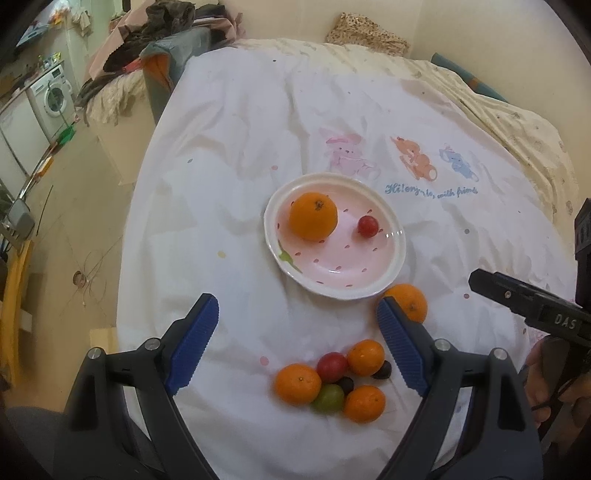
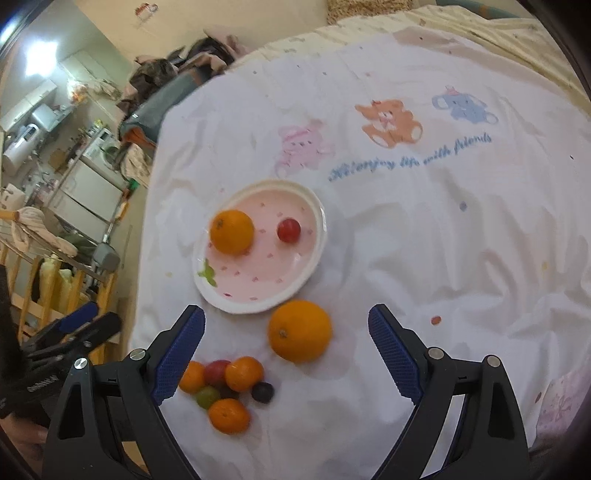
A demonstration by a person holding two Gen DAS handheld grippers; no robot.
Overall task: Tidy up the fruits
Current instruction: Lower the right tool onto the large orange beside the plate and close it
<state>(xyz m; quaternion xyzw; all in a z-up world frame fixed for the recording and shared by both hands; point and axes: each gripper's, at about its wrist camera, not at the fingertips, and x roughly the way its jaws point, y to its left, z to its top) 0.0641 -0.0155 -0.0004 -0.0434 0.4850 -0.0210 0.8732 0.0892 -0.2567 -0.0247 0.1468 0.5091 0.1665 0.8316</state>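
Fruit lay on the sheet (image 1: 229, 122): an orange (image 1: 313, 216) and a red grape (image 1: 368, 226) in the plate (image 1: 391, 273), a loose orange (image 2: 300, 330) just beside its near rim, half hidden behind a finger of the left gripper (image 1: 297, 312) in its view. Dark grapes (image 1: 383, 370) in the near cluster (image 1: 332, 376) were hard to make out. Both that gripper and the right gripper (image 2: 286, 325) pointed steeply down, jaws apart, empty.

Items you have in view, apart from the job:
- White bedsheet (image 1: 229, 122), spread ahead of and beneath your tongs; printed with a pink rabbit (image 1: 345, 151), orange bear (image 2: 389, 122) and blue elephant (image 2: 463, 107) over blue script.
- Patterned pillow (image 1: 367, 31), far ahead.
- Clothes heap (image 1: 162, 29), far left of your tongs.
- Washing machine (image 1: 53, 96), further left.
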